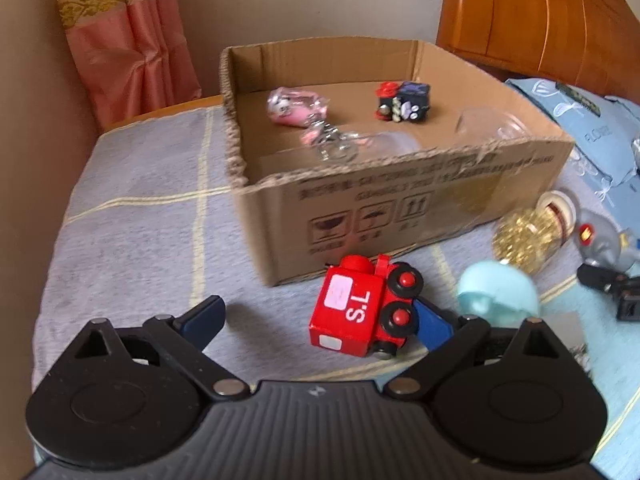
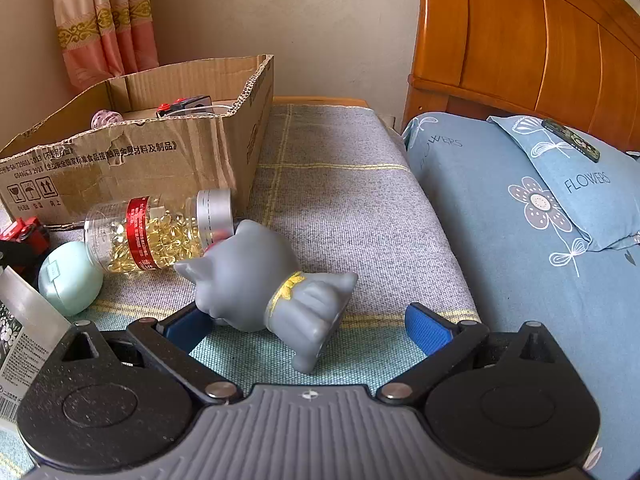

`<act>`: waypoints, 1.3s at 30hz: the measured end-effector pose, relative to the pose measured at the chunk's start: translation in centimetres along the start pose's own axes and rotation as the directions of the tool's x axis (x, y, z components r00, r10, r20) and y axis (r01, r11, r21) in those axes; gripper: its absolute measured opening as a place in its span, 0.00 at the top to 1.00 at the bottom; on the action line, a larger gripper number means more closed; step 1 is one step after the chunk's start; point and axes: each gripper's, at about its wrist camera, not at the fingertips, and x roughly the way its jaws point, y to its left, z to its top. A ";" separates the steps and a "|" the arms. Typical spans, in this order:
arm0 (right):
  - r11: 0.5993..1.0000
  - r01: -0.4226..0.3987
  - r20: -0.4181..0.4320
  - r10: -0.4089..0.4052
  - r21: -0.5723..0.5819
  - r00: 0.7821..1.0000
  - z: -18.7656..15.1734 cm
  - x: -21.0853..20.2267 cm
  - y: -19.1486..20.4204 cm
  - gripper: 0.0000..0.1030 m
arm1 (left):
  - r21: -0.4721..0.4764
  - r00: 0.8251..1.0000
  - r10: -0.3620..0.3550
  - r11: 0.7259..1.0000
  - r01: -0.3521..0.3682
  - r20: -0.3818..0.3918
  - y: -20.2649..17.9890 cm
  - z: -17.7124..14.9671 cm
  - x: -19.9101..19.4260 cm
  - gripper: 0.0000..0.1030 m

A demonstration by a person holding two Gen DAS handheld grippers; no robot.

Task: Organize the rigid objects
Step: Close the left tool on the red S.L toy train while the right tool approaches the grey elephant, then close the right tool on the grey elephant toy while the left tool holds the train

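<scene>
Two pairs of tongs hang over a bed covered with a grey checked blanket point(image 2: 352, 200), and both stand released, with wide gaps between their blue pads. The left tongs point(image 1: 320, 320) face a red toy train point(image 1: 362, 308) that lies tipped on its side on the blanket, close to the right pad; whether the pad touches it I cannot tell. Just behind the train stands a cardboard box point(image 1: 400, 208) with its top open. Inside the box lie a pink charm on a key ring point(image 1: 298, 108), a small black and red toy point(image 1: 402, 102) and some clear glass pieces that are too blurred to make out. To the right of the train sits a pale green egg-shaped case point(image 1: 498, 290), and beyond it a clear bottle of golden capsules point(image 1: 528, 236) lies on its side.

The right tongs point(image 2: 316, 326) face a grey cat figure point(image 2: 272, 284) lying on its side on the blanket, with a yellow bow at its neck. The cat's head is just beside the left pad, and the right pad stands apart from it. The capsule bottle lies just behind the cat's head, against the front of the box. A blue pillow point(image 2: 540, 208) printed with flowers rests to the right, below a wooden headboard point(image 2: 520, 40). A pink curtain point(image 2: 104, 20) hangs in the corner behind the box.
</scene>
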 end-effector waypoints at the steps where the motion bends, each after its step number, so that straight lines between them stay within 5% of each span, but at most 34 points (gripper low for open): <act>1: 1.000 0.000 0.002 0.000 0.001 1.000 0.0 0.0 0.0 0.00 | 0.001 1.000 0.000 1.000 0.000 0.001 0.2 -0.1 0.0 0.05; 5: 1.000 0.003 0.006 -0.003 0.003 1.000 0.0 0.1 -0.1 0.00 | 0.013 1.000 -0.027 1.000 0.027 0.007 0.2 -0.2 0.2 0.12; 12: 1.000 0.003 0.007 -0.003 0.003 1.000 -0.1 0.0 -0.1 0.00 | 0.049 0.994 -0.099 0.994 0.097 0.036 -0.7 0.1 -0.1 0.52; 20: 1.000 -0.007 -0.033 0.007 0.000 0.999 0.1 -0.3 0.5 0.00 | 0.034 0.999 -0.032 0.999 0.031 0.027 -0.2 -0.7 -0.7 0.53; 25: 0.996 -0.087 -0.028 0.087 0.000 0.996 0.8 -0.5 1.9 0.00 | 0.024 0.999 -0.027 0.999 0.026 0.021 0.6 -1.4 -1.3 0.53; 39: 0.998 -0.041 0.008 0.041 0.055 0.999 1.6 -0.5 1.2 0.06 | 0.020 0.999 -0.024 1.000 0.023 0.025 0.3 -1.4 -1.2 0.53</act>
